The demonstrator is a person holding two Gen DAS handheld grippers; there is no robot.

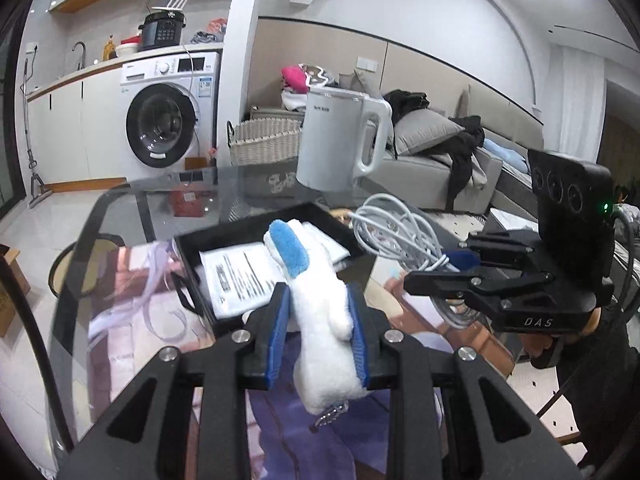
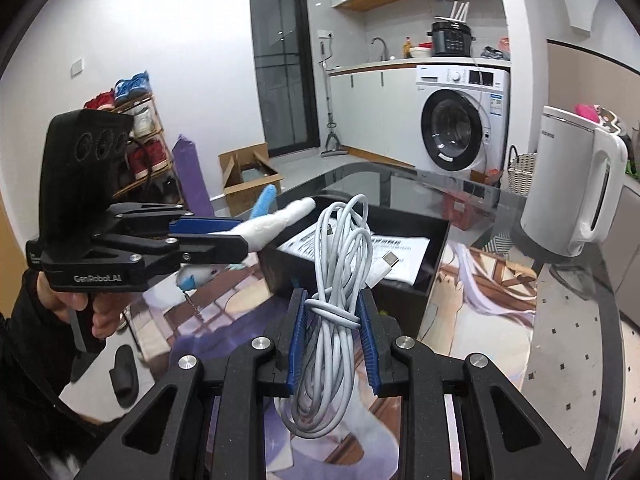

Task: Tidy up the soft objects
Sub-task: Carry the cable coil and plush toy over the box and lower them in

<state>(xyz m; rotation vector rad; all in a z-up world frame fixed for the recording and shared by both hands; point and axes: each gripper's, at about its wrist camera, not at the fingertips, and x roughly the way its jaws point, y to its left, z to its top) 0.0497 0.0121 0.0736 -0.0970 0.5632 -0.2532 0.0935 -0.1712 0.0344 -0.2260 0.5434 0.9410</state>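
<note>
Left gripper (image 1: 318, 316) clamps plush toy (image 1: 320, 320) above black tray (image 1: 236, 236) | right gripper (image 2: 330, 312) clamps coiled cable (image 2: 340, 264) | risk: loose cable loops may snag tray wall.

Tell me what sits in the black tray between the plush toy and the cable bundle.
White printed paper sheets lie in the black tray, seen in the right wrist view between the plush toy and cable bundle.

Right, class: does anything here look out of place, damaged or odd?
Nothing is spilled or damaged. The oddest thing: the plush toy hangs in the left gripper with its keychain dangling, while the right gripper clamps a cable bundle.
</note>
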